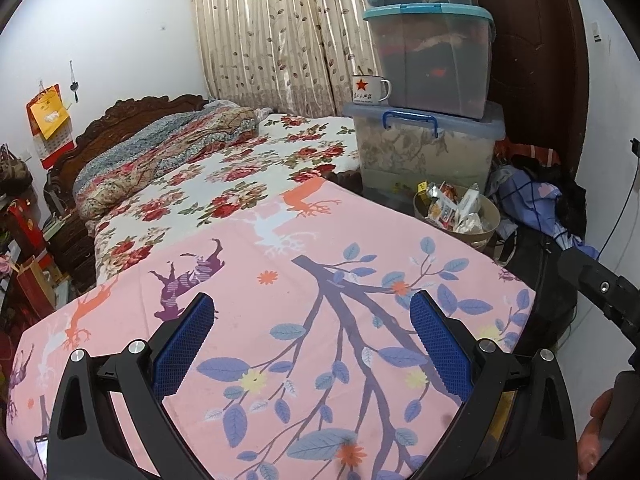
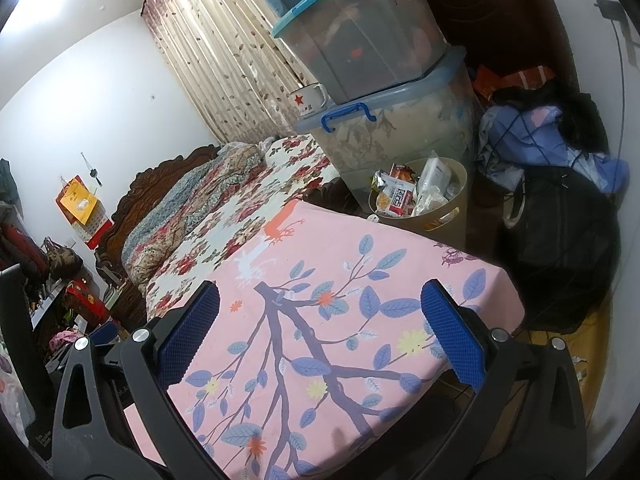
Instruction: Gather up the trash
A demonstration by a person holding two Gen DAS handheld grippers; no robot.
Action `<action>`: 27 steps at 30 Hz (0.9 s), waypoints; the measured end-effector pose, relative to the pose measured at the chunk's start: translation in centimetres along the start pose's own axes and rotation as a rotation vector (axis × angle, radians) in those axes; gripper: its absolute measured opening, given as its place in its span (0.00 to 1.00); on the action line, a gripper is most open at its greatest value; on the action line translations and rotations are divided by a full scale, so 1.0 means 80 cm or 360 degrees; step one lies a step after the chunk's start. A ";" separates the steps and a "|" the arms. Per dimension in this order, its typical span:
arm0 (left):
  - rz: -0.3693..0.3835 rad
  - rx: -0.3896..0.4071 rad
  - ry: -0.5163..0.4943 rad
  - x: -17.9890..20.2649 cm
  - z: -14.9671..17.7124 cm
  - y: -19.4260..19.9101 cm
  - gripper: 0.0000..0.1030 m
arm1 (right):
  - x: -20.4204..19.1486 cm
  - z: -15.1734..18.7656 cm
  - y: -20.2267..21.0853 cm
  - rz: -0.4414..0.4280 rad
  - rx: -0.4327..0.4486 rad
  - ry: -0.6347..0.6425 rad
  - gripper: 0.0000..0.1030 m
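I see the bed (image 1: 224, 168) ahead and left of my jaws, with a pink cloth (image 1: 304, 320) under them. Both grippers, left gripper (image 1: 312, 312) and right gripper (image 2: 320, 300), are wide open and empty. Ahead to the right, one trash bin (image 1: 476, 232) holds wrappers (image 1: 448, 208), below three stacked boxes (image 1: 432, 52).

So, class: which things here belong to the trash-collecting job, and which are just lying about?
Job:
- bin
- snack wrappers in it
- left tongs, open, empty
- right tongs, open, empty

Lying about:
- star mug
- stacked storage boxes
- black backpack
- pink cloth
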State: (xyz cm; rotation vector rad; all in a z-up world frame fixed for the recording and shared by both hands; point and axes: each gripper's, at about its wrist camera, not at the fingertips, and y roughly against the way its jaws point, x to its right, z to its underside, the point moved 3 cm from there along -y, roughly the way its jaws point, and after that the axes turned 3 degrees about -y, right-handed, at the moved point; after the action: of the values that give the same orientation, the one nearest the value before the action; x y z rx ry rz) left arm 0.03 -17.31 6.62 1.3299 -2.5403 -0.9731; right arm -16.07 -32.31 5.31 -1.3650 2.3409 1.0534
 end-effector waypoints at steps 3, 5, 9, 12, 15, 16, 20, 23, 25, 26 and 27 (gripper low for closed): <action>-0.0020 -0.0019 0.0004 -0.001 0.000 -0.003 0.92 | -0.004 0.004 -0.001 -0.0003 -0.0004 0.0001 0.97; -0.0013 -0.0028 0.0013 -0.003 0.000 -0.004 0.92 | -0.008 0.005 -0.003 -0.0005 -0.0006 0.0007 0.97; -0.0014 -0.0037 0.0023 -0.006 0.000 -0.006 0.92 | -0.008 0.004 -0.004 -0.0008 -0.0010 0.0010 0.97; -0.0015 -0.0043 0.0020 -0.006 0.001 -0.006 0.92 | -0.007 0.001 -0.006 -0.0012 -0.0017 0.0011 0.97; -0.0020 -0.0043 0.0015 -0.005 0.002 -0.006 0.92 | -0.007 0.000 -0.008 -0.0014 -0.0018 0.0013 0.97; -0.0022 -0.0041 0.0014 -0.005 0.002 -0.007 0.92 | -0.007 0.000 -0.008 -0.0014 -0.0018 0.0013 0.97; -0.0004 -0.0045 0.0019 -0.006 0.002 -0.006 0.92 | -0.007 0.000 -0.007 -0.0013 -0.0020 0.0011 0.97; 0.0002 -0.0052 0.0024 -0.007 0.003 -0.006 0.92 | -0.007 0.000 -0.008 -0.0013 -0.0019 0.0011 0.97; -0.0002 -0.0053 0.0020 -0.007 0.003 -0.006 0.92 | -0.008 0.001 -0.008 -0.0014 -0.0019 0.0010 0.97; -0.0003 -0.0053 0.0020 -0.007 0.003 -0.006 0.92 | -0.007 0.000 -0.008 -0.0014 -0.0019 0.0012 0.97; -0.0005 -0.0058 0.0018 -0.007 0.003 -0.007 0.92 | -0.008 0.001 -0.008 -0.0015 -0.0020 0.0013 0.97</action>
State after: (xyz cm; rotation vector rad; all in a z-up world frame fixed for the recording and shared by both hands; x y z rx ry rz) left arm 0.65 -16.97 6.18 1.3266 -2.5004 -1.0045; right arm -15.21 -32.08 5.29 -1.3857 2.3351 1.0637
